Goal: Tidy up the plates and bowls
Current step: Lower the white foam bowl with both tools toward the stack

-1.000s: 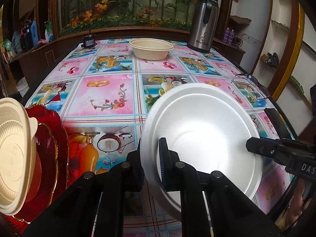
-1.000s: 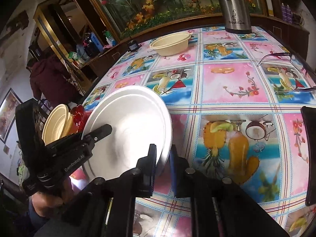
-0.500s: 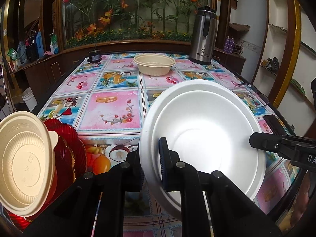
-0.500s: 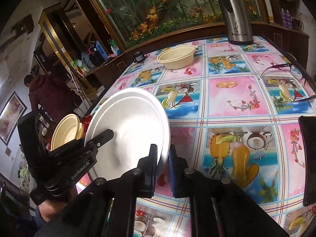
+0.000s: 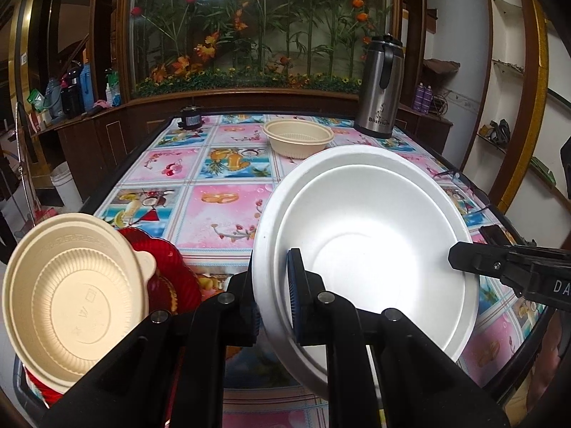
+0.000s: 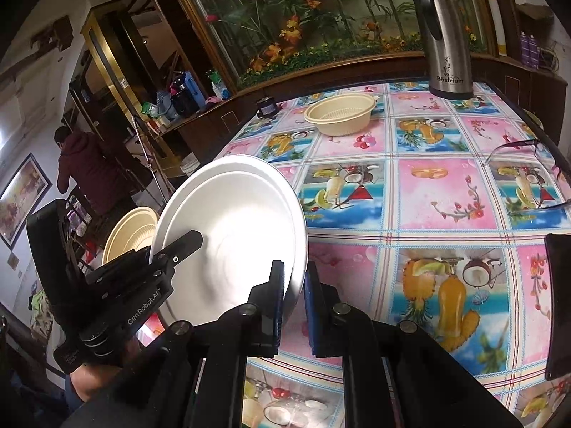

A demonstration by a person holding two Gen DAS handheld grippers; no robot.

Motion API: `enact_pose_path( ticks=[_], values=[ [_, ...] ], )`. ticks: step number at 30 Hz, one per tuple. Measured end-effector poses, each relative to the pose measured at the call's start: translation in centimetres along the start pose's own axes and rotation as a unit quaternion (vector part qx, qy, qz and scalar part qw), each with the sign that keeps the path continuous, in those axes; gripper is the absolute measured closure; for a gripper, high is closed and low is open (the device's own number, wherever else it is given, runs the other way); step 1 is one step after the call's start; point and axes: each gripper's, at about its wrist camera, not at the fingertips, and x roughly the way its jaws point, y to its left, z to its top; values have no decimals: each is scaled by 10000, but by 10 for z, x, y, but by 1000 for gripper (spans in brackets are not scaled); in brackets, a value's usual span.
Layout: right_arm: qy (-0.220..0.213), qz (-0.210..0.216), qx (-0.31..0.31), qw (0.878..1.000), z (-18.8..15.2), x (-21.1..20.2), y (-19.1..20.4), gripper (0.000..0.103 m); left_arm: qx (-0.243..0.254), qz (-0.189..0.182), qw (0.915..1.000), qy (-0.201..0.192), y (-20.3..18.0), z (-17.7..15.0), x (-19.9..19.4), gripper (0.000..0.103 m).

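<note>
A large white bowl (image 5: 364, 249) hangs tilted above the patterned table, held from both sides. My left gripper (image 5: 273, 285) is shut on its left rim, one pad inside and one outside. My right gripper (image 6: 293, 281) is shut on the opposite rim of the same white bowl (image 6: 232, 235). Each gripper shows in the other's view: right gripper (image 5: 464, 260), left gripper (image 6: 185, 242). At the table's near left edge a cream bowl (image 5: 71, 296) leans on its side against red plates (image 5: 167, 278). A second cream bowl (image 5: 298, 137) stands upright at the far end.
A steel thermos jug (image 5: 380, 85) stands at the far right of the table (image 6: 446, 192), and a small black device (image 5: 191, 117) at the far left. Eyeglasses (image 6: 528, 149) lie near the right edge, a dark flat object (image 6: 558, 303) closer. A person in a dark red top (image 6: 82, 171) stands beyond the table.
Both grippers have risen together with the white bowl, which now sits higher above the table. The views have tipped upward, showing more of the far end and the leaning cream bowl.
</note>
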Motion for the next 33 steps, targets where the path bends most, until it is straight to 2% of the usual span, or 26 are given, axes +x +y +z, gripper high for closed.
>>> enact_pose_path(
  ticks=[5,10,20,25,33],
  values=[
    [18,153,-126,9998,13,2,19,93,-114,148,9997,-161,20,8,-16,92],
    [142,513,-182,9984,26,11,44,93,-316,325,9986,-290,53,16,-34,92],
    [696,1296,-270,9888,42,55,110,93,-629,1052,9915,-429,121,15,-63,92],
    [917,1434,-340,9848,42,82,136,93,-912,1285,9872,-265,154,4,-57,92],
    [1205,1382,-397,9822,39,118,157,93,-1118,1461,9829,-68,174,-9,-42,92]
  ],
)
